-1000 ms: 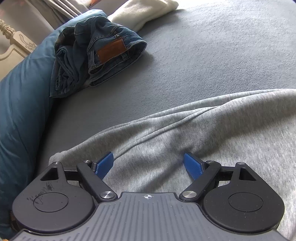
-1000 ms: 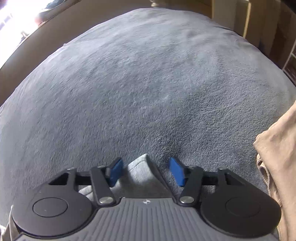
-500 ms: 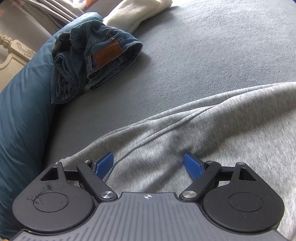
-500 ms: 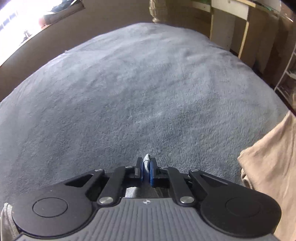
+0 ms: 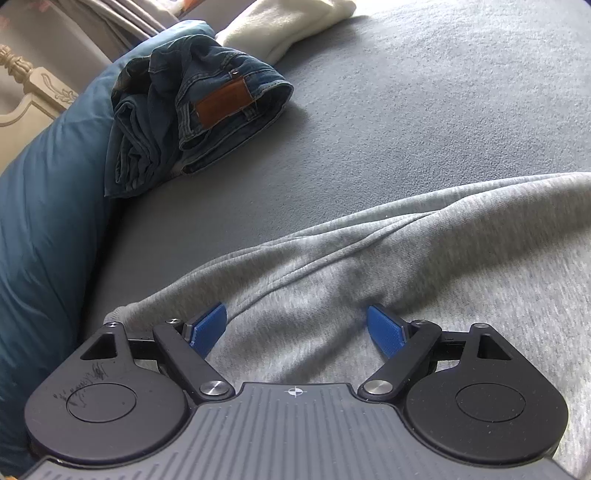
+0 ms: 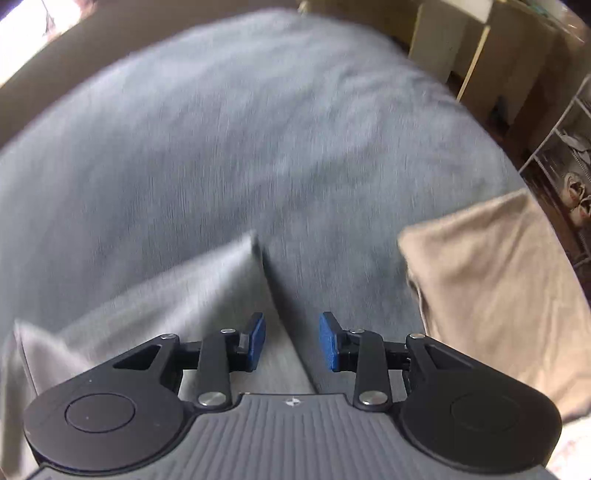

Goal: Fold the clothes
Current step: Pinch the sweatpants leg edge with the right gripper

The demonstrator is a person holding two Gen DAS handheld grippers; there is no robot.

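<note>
Grey sweatshirt [image 5: 424,266] spread beneath the wide-open left gripper [image 5: 295,325], its corner [image 6: 236,269] released ahead of the right gripper [image 6: 291,339], jaws just reopened partway, nothing gripped, grey bedspread [image 6: 258,129] beyond, folded jeans [image 5: 192,110] far left.

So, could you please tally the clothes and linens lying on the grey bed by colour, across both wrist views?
Light grey: 1, the grey sweatshirt fabric
Blue denim: 1, the bundled jeans with a brown leather patch
Cream white: 1, the folded towel-like cloth
Tan: 1, the folded beige garment
Total: 4
</note>
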